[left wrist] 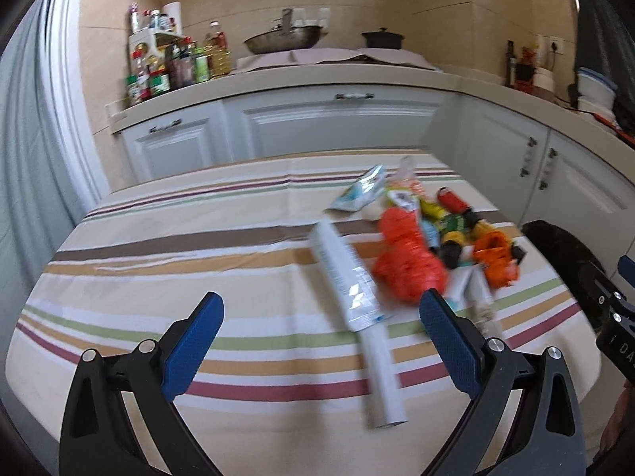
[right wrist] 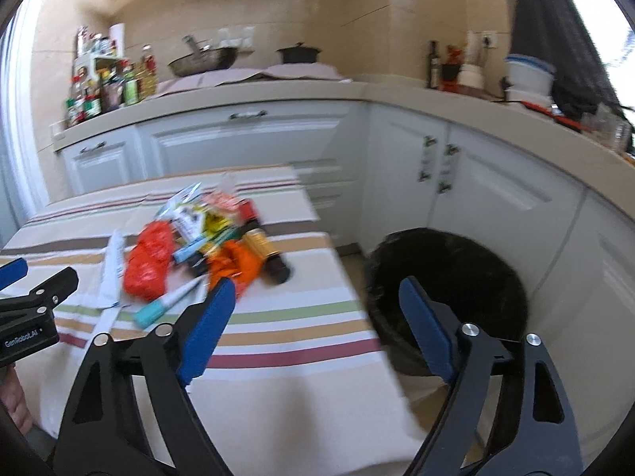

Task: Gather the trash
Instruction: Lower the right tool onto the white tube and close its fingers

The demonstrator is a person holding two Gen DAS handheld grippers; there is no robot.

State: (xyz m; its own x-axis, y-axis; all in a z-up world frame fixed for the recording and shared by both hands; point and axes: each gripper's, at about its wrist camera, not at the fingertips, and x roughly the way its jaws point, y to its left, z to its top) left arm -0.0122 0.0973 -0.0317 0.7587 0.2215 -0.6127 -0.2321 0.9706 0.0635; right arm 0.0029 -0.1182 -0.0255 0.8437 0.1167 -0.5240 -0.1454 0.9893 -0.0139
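A pile of trash lies on the striped tablecloth [left wrist: 158, 246]: a long white tube [left wrist: 353, 301], a crumpled red-orange bag [left wrist: 405, 265], an orange wrapper [left wrist: 496, 258], a silver-blue packet [left wrist: 361, 192], a red bottle [left wrist: 452, 200]. My left gripper [left wrist: 321, 309] is open and empty above the table, left of the pile. My right gripper [right wrist: 313, 297] is open and empty over the table's right edge. The pile also shows in the right wrist view: the red bag [right wrist: 149, 258], the white tube [right wrist: 109, 277] and a teal-capped tube [right wrist: 166, 303]. A black-lined trash bin [right wrist: 448, 289] stands on the floor right of the table.
White kitchen cabinets [left wrist: 337, 127] and a counter run behind and to the right. Bottles and jars [left wrist: 166, 67], a wok [left wrist: 283, 39] and a black pot [left wrist: 383, 37] stand on the counter. The left gripper's body [right wrist: 27, 313] shows at the left of the right wrist view.
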